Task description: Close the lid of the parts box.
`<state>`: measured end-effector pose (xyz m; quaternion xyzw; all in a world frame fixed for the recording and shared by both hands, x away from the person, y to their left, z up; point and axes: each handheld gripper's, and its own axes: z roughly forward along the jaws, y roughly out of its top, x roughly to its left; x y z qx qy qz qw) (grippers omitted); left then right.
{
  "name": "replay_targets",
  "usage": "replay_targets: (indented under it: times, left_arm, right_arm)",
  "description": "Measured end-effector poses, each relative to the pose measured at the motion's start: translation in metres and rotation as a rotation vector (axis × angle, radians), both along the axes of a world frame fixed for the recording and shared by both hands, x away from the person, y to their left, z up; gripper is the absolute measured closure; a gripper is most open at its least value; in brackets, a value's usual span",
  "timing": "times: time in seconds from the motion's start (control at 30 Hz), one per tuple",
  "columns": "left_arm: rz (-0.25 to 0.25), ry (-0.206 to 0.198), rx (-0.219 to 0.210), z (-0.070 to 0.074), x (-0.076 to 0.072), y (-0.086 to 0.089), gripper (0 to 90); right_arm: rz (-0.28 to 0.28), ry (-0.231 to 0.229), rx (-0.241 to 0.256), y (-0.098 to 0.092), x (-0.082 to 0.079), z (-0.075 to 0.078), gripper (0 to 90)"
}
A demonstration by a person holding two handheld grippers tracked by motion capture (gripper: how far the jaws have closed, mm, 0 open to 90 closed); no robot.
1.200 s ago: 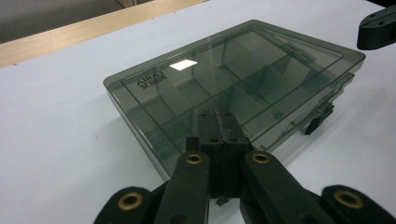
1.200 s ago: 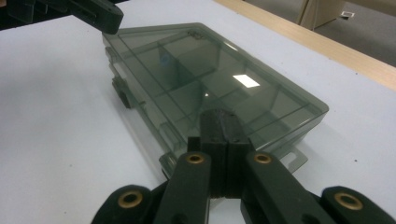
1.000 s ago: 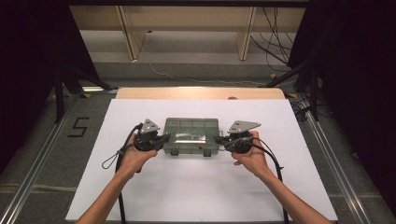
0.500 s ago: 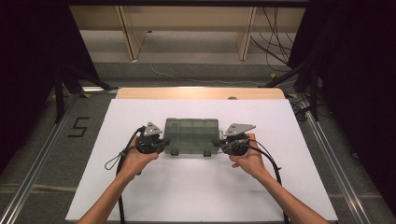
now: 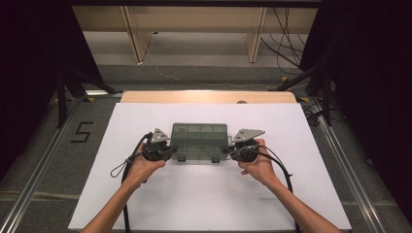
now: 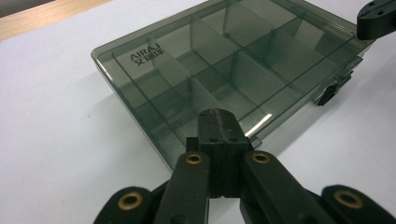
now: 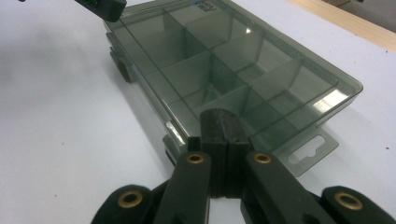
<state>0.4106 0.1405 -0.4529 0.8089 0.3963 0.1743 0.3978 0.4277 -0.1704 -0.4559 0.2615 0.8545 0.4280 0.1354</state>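
Compartment box (image 5: 199, 141), smoked plastic at frame centre: light, rigid, slick-lidded; my left gripper (image 6: 218, 122) and right gripper (image 7: 223, 122), jaws closed empty, press its ends.

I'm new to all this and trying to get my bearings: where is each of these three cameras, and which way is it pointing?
High view: fixed above the person's side, looking forward and down on the white table; both forearms, left gripper and right gripper flank the smoky compartment box.
Left gripper view: rides the left gripper, looking along its closed jaws across the box; the other gripper's tip is at top right.
Right gripper view: rides the right gripper, facing the box from its opposite end.
Shared: all show the box.
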Motion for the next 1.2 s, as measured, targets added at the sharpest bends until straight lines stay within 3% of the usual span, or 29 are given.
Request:
replay_targets:
  times: [0.33, 0.4, 0.43, 0.47, 0.57, 0.67, 0.73, 0.8, 0.87, 1.0, 1.2]
  left_arm:
    - [-0.009, -0.002, 0.003, -0.004, -0.001, -0.003, 89.4]
    - [-0.040, 0.003, 0.037, -0.003, 0.000, 0.000, 89.2]
    - [-0.039, 0.003, 0.033, -0.003, 0.000, 0.000, 88.5]
    - [-0.012, -0.002, -0.002, -0.004, -0.001, -0.003, 86.8]
    - [-0.009, -0.011, -0.019, -0.004, 0.000, -0.002, 76.6]
    - [-0.015, -0.016, -0.094, -0.001, -0.002, -0.002, 57.1]
    - [-0.019, -0.034, -0.114, 0.002, -0.004, -0.003, 49.8]
    - [-0.013, -0.059, -0.149, 0.004, -0.008, -0.004, 42.5]
    - [0.009, -0.072, -0.172, 0.008, -0.012, -0.004, 35.6]
    - [-0.003, -0.130, -0.221, 0.014, -0.023, -0.003, 29.7]
    - [-0.048, -0.174, -0.240, 0.018, -0.039, -0.002, 22.6]
  right_arm:
    - [-0.004, -0.005, -0.003, -0.001, 0.001, -0.003, 90.0]
    - [-0.009, 0.001, -0.003, -0.001, 0.000, -0.003, 90.0]
    - [-0.015, 0.009, 0.002, -0.001, -0.001, -0.003, 90.0]
    - [-0.014, 0.006, -0.001, -0.001, 0.000, -0.003, 90.0]
    - [-0.027, 0.011, 0.024, -0.004, 0.000, 0.000, 89.8]
    - [-0.044, 0.000, 0.071, -0.009, -0.001, 0.007, 82.7]
    - [-0.057, -0.003, 0.106, -0.013, -0.003, 0.012, 76.4]
    - [-0.076, -0.007, 0.157, -0.016, -0.005, 0.017, 64.5]
    - [-0.097, -0.010, 0.171, -0.020, -0.009, 0.023, 58.3]
    - [-0.110, -0.055, 0.190, -0.025, -0.018, 0.029, 43.2]
    - [-0.137, -0.081, 0.249, -0.034, -0.031, 0.037, 34.7]
